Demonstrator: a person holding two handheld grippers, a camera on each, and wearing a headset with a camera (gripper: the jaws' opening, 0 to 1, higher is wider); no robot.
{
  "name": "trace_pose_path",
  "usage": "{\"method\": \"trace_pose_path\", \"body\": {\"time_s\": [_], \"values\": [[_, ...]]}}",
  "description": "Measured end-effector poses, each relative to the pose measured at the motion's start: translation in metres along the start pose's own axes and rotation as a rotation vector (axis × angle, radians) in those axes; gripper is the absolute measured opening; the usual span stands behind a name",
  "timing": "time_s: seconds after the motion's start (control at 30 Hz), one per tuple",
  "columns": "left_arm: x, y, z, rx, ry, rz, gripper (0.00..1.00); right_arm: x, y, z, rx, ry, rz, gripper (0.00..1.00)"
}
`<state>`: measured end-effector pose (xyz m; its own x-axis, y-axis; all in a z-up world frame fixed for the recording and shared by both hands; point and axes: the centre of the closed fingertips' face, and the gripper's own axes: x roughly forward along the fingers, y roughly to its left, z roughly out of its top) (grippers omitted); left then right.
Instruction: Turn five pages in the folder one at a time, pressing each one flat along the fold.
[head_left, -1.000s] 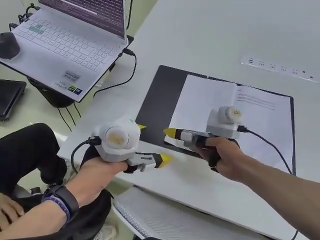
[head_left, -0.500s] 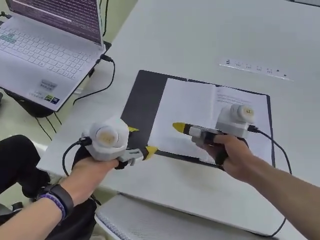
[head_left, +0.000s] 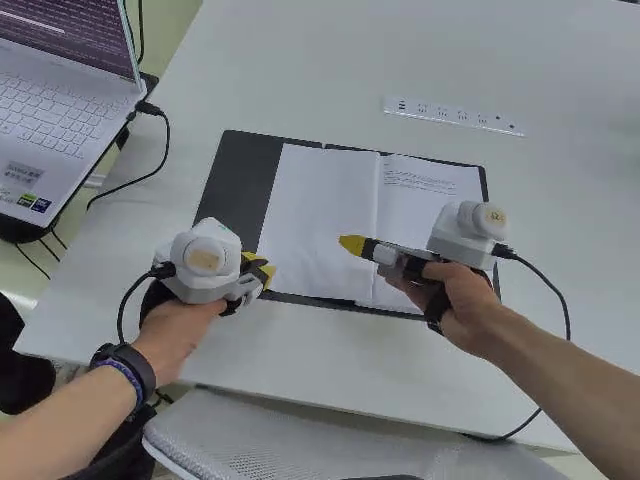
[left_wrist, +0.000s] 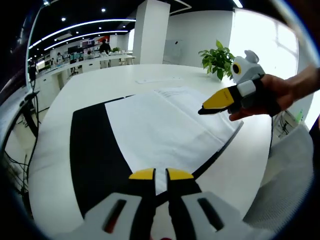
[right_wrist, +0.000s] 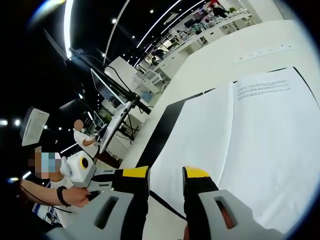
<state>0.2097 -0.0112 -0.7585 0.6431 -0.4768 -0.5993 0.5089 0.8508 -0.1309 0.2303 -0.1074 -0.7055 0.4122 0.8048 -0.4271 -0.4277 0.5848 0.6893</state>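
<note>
Head view: nearest the person, the left hand-held gripper (head_left: 252, 274) sits at the near left edge of the folder (head_left: 232, 190). In the left gripper view its jaws are closed to a hairline with nothing between them. The right hand-held gripper (head_left: 352, 244) hovers over the folder's near half, close to the fold. In the right gripper view its jaws are slightly parted and empty.

The folder lies open and flat on the white counter (head_left: 330, 70), with a blank left page (head_left: 320, 205) and a printed right page (head_left: 428, 195). The sheets look thin, light and floppy, so they will probably crease easily and cling together. I judge the safest hold is the free outer edge or near corner of the right page, pinched lightly so that one sheet comes up. The stiff black cover should stay put.

Beyond the folder lies a power strip (head_left: 455, 115). A laptop (head_left: 50, 90) stands to the folder's far left.
</note>
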Motion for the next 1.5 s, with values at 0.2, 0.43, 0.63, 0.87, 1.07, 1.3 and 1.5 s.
{"method": "trace_pose_path", "body": {"time_s": [0.2,0.43,0.63,0.87,1.07,1.3,1.5], "values": [[0.006,0.001,-0.014,0.003,0.030,0.009,0.00,-0.011,-0.012,0.000,0.034,-0.023,-0.018,0.25],[0.008,0.001,-0.025,0.013,0.053,0.020,0.00,-0.016,-0.022,-0.001,0.045,-0.025,-0.032,0.25],[0.003,-0.003,-0.024,0.031,0.072,0.035,0.00,-0.015,-0.028,0.002,0.046,-0.022,-0.029,0.25],[0.004,-0.002,-0.023,0.043,0.079,0.038,0.00,-0.010,-0.035,0.011,0.042,-0.018,-0.029,0.24],[0.006,0.001,-0.024,0.043,0.086,0.040,0.00,-0.003,-0.047,0.020,0.035,0.000,-0.037,0.22],[0.006,0.003,-0.026,0.055,0.097,0.029,0.00,0.005,-0.064,0.040,0.034,-0.025,-0.043,0.11],[0.009,0.005,-0.027,0.057,0.105,0.025,0.00,0.018,-0.073,0.051,0.030,-0.031,-0.037,0.04]]}}
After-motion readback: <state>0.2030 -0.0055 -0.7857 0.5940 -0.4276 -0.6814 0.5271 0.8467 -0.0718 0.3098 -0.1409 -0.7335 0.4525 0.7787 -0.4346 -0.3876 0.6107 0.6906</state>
